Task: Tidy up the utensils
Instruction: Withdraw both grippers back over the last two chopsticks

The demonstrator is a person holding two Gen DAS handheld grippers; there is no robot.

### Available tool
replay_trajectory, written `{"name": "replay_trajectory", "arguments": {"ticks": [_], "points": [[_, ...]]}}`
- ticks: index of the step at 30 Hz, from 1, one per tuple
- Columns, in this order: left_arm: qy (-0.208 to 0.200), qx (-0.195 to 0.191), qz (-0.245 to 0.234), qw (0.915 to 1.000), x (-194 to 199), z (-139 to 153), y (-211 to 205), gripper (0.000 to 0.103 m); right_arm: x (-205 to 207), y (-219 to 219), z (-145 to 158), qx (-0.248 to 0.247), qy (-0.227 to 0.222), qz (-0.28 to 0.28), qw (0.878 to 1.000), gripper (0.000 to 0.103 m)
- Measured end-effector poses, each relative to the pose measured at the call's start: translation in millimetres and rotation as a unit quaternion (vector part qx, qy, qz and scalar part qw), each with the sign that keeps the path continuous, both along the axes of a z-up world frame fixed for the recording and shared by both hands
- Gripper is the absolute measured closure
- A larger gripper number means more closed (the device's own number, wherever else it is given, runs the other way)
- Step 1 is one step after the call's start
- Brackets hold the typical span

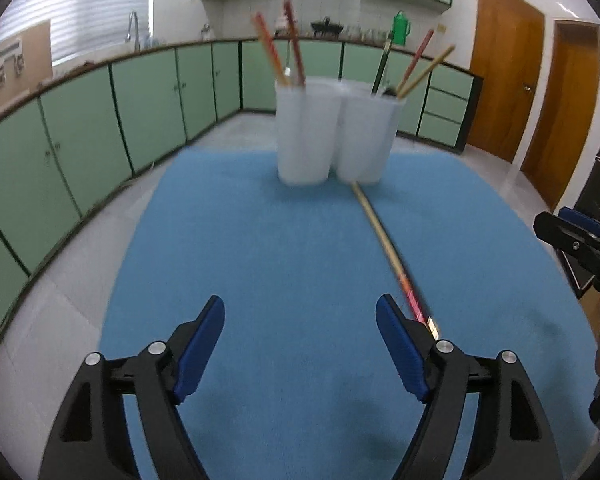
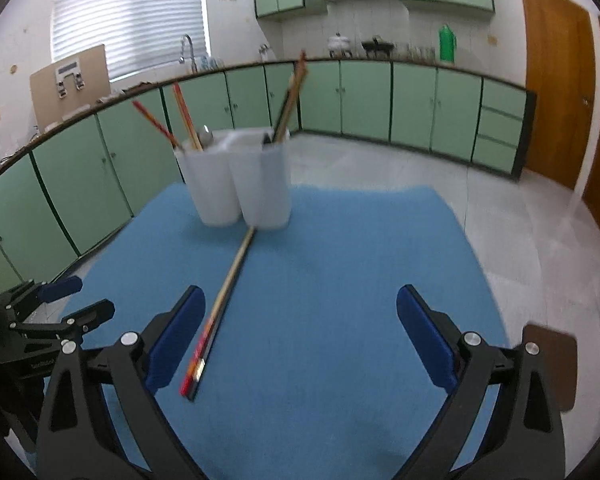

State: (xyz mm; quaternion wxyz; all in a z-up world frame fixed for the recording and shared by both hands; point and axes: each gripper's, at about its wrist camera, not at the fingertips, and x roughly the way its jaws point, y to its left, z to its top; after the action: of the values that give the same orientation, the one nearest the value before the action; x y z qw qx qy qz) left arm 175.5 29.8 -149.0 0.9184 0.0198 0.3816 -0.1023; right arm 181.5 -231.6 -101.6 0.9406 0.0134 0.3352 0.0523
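A white multi-cup utensil holder (image 1: 332, 136) (image 2: 240, 184) stands at the far end of a blue mat (image 1: 280, 260) (image 2: 340, 280). Red and tan chopsticks (image 1: 276, 50) (image 2: 180, 120) and dark utensils (image 1: 380, 68) stick out of it. A pair of chopsticks (image 1: 388, 248) (image 2: 224, 292) lies on the mat, running from the holder's base toward me. My left gripper (image 1: 300, 340) is open and empty, its right finger beside the chopsticks' near end. My right gripper (image 2: 300, 332) is open and empty, the chopsticks beside its left finger.
Green kitchen cabinets (image 1: 80, 132) (image 2: 380, 96) line the room beyond the table. Wooden doors (image 1: 508, 72) are at the right. The right gripper (image 1: 576, 240) shows at the left view's right edge; the left gripper (image 2: 48, 312) shows at the right view's left edge. A brown object (image 2: 552, 364) lies off the mat's right edge.
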Motion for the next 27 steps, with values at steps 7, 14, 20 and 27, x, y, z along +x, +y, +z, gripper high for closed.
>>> {"name": "replay_trajectory", "arguments": {"ticks": [7, 14, 20, 27], "points": [[0.024, 0.006, 0.005, 0.9997, -10, -23, -1, 0.025, -9, -3, -37, 0.01, 0.036, -0.01, 0.999, 0.009], [0.037, 0.001, 0.013, 0.9992, -15, -30, 2, 0.023, -23, 18, -53, 0.007, 0.06, 0.019, 0.998, 0.009], [0.033, -0.005, 0.031, 0.9989, -18, -27, 15, 0.022, -28, 38, -63, -0.009, 0.077, 0.045, 0.996, 0.018], [0.033, -0.009, 0.04, 0.9986, -15, -28, 21, 0.021, -27, 50, -72, -0.011, 0.108, 0.055, 0.993, 0.03]]}}
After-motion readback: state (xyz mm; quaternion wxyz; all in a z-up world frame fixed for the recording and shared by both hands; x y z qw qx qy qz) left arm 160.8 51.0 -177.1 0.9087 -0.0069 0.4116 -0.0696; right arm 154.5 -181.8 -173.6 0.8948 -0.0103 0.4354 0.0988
